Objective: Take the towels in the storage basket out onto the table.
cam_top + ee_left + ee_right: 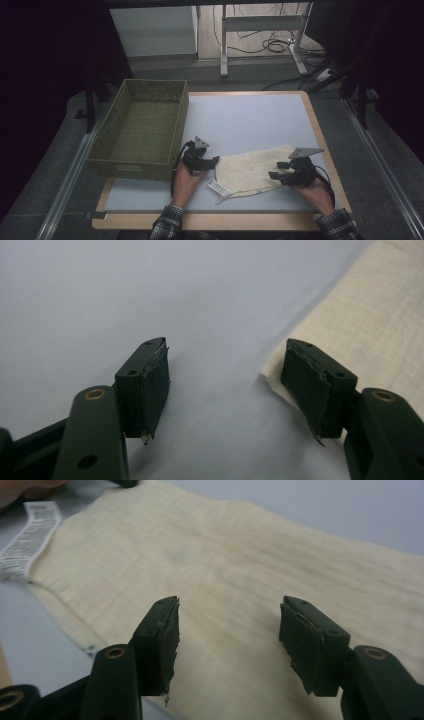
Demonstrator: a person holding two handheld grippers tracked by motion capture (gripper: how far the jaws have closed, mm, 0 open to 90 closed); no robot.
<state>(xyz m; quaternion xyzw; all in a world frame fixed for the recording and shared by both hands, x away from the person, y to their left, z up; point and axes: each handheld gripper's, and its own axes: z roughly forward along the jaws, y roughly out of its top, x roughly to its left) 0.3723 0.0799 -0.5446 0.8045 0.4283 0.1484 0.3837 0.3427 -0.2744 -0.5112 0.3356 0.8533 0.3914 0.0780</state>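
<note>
A cream cloth (250, 170) lies flat on the pale blue table top (250, 115), with a white label (219, 188) at its near left corner. My left gripper (214, 161) is at the cloth's left edge, open. In the left gripper view, bare table shows between the fingertips of the left gripper (225, 375), and the cloth (380, 315) begins at the right-hand jaw. My right gripper (277, 170) hovers over the cloth's right part, open. In the right gripper view, the right gripper (227, 630) has nothing gripped, with the cloth (225, 555) and label (30, 535) beyond it.
A green woven basket (132, 167) stands on the table's left side, close to my left hand. The table's wooden rim (320, 135) runs along the right and front. Desk legs and cables are on the floor beyond the table.
</note>
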